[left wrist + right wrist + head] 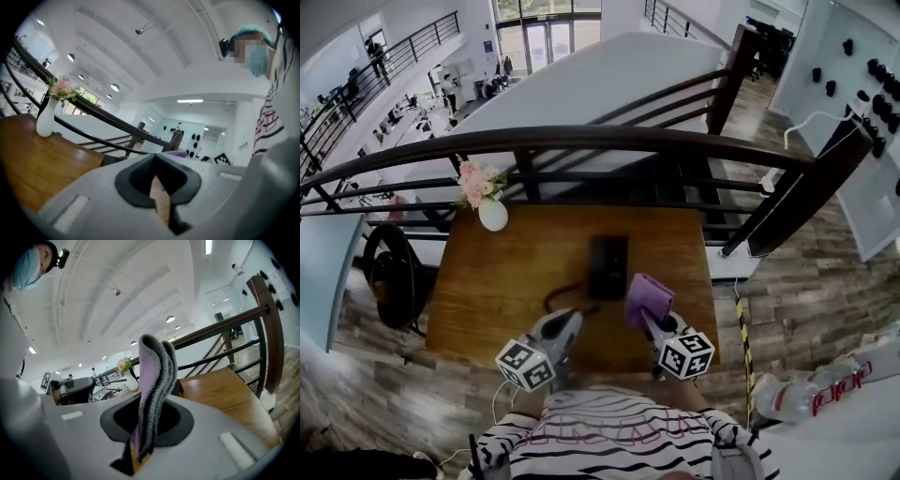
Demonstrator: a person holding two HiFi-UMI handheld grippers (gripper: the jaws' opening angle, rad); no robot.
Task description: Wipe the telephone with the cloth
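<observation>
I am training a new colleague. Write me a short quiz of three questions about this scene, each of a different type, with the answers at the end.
1. Multiple choice: what do the tongs of the right gripper hold?
A. a sponge
B. a purple cloth
C. nothing

2. True or false: the white vase with pink flowers stands at the far left corner of the tabletop.

3. Fill in the missing word: the black telephone lies on the wooden ____.

Key: 1 B; 2 true; 3 table.
</observation>
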